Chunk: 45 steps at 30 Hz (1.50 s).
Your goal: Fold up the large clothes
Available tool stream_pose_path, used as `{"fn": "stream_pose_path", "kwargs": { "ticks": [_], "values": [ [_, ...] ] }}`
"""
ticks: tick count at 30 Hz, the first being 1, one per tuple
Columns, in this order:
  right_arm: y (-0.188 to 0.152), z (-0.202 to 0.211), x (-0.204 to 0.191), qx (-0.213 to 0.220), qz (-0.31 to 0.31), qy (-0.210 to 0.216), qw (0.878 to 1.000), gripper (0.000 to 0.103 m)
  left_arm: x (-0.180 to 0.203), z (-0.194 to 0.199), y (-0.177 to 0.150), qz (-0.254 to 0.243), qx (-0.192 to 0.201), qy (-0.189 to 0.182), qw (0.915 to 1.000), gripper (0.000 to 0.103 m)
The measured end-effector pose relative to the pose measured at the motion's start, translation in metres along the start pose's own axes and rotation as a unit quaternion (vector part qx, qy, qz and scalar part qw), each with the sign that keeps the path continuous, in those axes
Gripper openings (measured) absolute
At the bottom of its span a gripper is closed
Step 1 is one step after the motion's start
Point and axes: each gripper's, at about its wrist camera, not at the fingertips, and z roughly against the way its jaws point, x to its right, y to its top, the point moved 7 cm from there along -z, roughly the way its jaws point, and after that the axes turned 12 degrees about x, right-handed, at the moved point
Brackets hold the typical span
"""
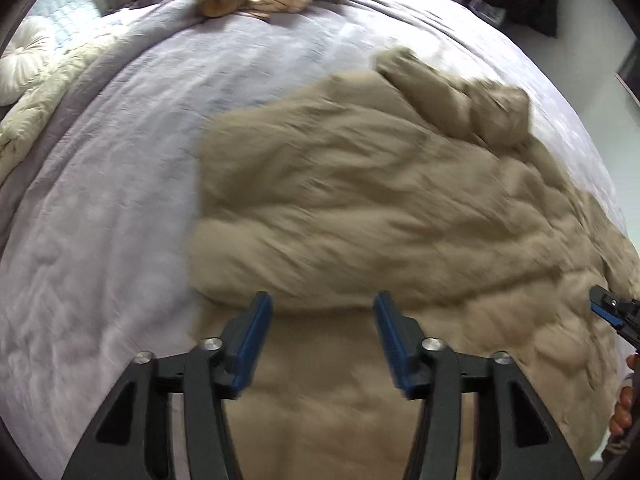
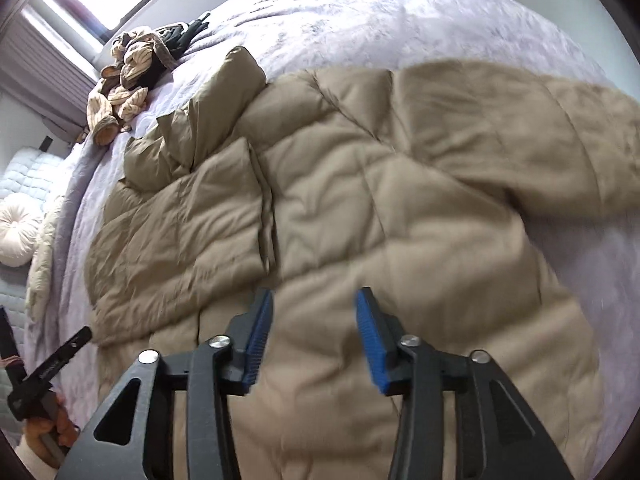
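Tan padded coat (image 2: 360,184) spread on bed (image 1: 100,200) beneath, seemingly clear of, both parted, empty tongs: left (image 1: 322,304), right (image 2: 314,300).

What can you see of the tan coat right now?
The tan coat is a large quilted puffer of smooth, matte fabric, lying spread and wrinkled on the lilac bedspread. One side panel is already folded in over the body, its edge running down the middle, with a sleeve bunched above it. The other sleeve still trails outward on the far side. Both grippers, left and right, hover open above its near end; nothing grips it.
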Motion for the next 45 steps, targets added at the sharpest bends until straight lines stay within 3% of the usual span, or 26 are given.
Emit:
{"fn": "stream_pose_path", "kwargs": {
  "ticks": [1,8,10,13,17,20,28,33,37,45],
  "values": [
    [-0.004,0.005,0.003,-0.003,-0.005,0.002,1.000,0.055,0.008,0.001,-0.003,-0.002,-0.001,-0.002,1.0000,0.091],
    [-0.019,0.025,0.024,-0.013,-0.037,0.014,0.999,0.060,0.072,0.010,-0.028,-0.042,-0.020,-0.011,0.9988,0.091],
    [-0.023,0.030,0.033,-0.014,-0.047,0.016,0.999,0.076,0.086,0.011,-0.031,-0.048,-0.024,-0.012,0.9985,0.091],
    [-0.024,0.037,0.045,-0.010,-0.059,0.027,0.998,0.080,0.106,0.010,-0.034,-0.068,-0.032,0.006,0.9972,0.103],
    [-0.022,0.046,0.062,-0.007,-0.072,0.039,0.997,0.085,0.129,0.010,-0.037,-0.074,-0.035,0.004,0.9966,0.103],
    [-0.017,0.054,0.079,0.003,-0.085,0.046,0.995,0.101,0.143,0.007,-0.037,-0.077,-0.037,0.007,0.9963,0.103],
    [-0.002,0.064,0.123,0.019,-0.122,0.070,0.990,0.103,0.194,-0.003,-0.042,-0.101,-0.059,-0.012,0.9931,0.103],
    [0.018,0.070,0.179,0.040,-0.166,0.036,0.985,0.103,0.224,-0.005,-0.038,-0.103,-0.060,-0.028,0.9925,0.103],
    [0.034,0.071,0.234,0.048,-0.248,0.038,0.967,0.103,0.244,-0.011,-0.030,-0.100,-0.059,-0.034,0.9926,0.103],
    [0.066,0.068,0.327,0.121,-0.398,0.067,0.907,0.103,0.263,-0.014,-0.031,-0.100,-0.058,-0.029,0.9928,0.103]
  ]
}}
